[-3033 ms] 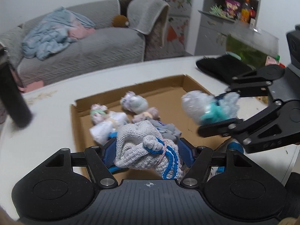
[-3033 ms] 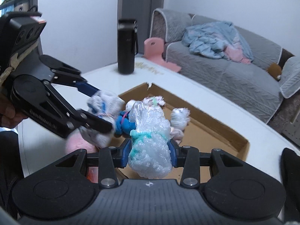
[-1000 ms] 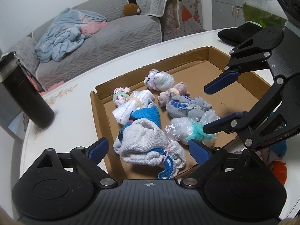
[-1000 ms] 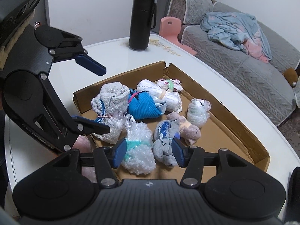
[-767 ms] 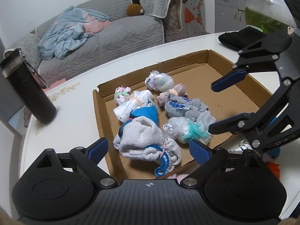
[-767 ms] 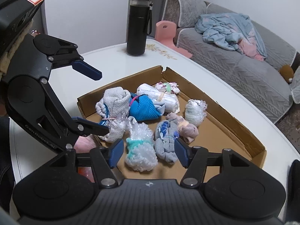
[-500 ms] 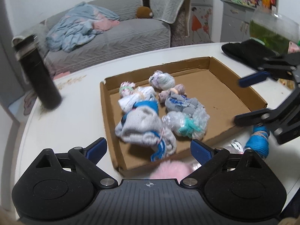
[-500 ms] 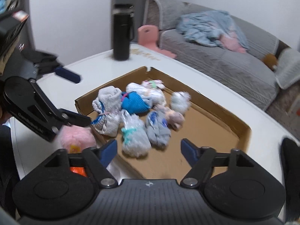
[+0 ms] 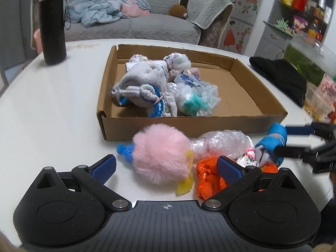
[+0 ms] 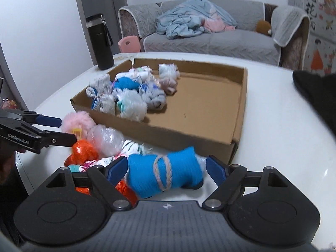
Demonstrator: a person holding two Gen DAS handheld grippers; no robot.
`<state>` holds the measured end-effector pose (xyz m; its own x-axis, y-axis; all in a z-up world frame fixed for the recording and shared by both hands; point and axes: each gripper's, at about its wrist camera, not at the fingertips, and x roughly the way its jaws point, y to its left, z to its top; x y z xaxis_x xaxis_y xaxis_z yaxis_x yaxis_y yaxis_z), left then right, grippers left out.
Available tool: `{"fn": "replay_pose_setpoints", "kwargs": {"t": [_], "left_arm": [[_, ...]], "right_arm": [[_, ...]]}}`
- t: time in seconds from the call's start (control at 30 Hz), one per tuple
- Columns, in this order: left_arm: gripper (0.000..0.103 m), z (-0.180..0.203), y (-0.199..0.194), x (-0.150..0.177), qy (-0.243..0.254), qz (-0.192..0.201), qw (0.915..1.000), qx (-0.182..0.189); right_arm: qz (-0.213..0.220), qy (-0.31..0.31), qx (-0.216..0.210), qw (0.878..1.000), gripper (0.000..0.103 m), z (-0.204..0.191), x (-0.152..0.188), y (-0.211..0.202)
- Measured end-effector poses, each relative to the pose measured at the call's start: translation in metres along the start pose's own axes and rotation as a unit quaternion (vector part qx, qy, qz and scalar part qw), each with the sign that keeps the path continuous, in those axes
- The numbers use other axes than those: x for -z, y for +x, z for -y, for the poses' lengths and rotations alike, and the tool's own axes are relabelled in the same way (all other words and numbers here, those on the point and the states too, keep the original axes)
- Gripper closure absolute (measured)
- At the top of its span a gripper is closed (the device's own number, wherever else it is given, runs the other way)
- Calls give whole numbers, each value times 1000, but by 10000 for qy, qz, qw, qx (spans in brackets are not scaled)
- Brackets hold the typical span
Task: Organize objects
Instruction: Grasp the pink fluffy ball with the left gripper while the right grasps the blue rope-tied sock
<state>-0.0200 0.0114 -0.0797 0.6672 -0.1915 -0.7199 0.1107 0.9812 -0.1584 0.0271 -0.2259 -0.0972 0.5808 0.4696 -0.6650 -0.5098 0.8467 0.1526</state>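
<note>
Bundles that were in the jaws three seconds ago now lie in the cardboard tray (image 9: 109,77): the grey knitted bundle (image 9: 142,88) with blue trim and the clear plastic bundle (image 9: 197,100) tied in teal sit side by side near its front wall. Both tools have since pulled back out of the tray to the loose pile on the counter (image 9: 52,105) just in front of it.

Left gripper (image 9: 166,166) has its jaws spread wide around the pink fluffy ball (image 9: 161,157), not yet touching it. Right gripper (image 10: 167,168) likewise has its jaws spread, with the blue roll (image 10: 163,173) wound in tan string lying between them, unpinched. So two items look delivered, and the next pair seems lined up for pickup. An orange bundle (image 9: 208,178) and a crinkled plastic one (image 9: 222,142) also wait outside.

Only one marking reads: white lettering on the left tool's arm, roughly "GenRobot.AI".
</note>
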Motion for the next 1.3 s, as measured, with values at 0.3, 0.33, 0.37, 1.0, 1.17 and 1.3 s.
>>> {"fn": "replay_pose_setpoints", "kwargs": {"t": [0.3,0.33,0.37,1.0,1.17,1.3], "left_arm": [[4,-18,10,-3,-320,-106,9994,-114],[4,-22,8,-2,-308,-115,9992,-216],[4,-26,6,-1,-268,-122,9990,-336],[1,-16,17,-11,-334,-55,9979,-544],[14,-18,26,-8,-450,-30,9973,-577],[49,-22,20,-8,-334,15,9976,-605]], "right_arm": [[-43,-13,93,9999,21,10,13,-8],[-73,-42,155,9998,21,12,15,-11],[-100,-62,214,9997,21,15,18,-15],[-75,474,768,9959,4,12,22,-22],[-227,571,1068,9924,11,5,29,-10],[-75,518,983,9938,17,4,34,-14]]}}
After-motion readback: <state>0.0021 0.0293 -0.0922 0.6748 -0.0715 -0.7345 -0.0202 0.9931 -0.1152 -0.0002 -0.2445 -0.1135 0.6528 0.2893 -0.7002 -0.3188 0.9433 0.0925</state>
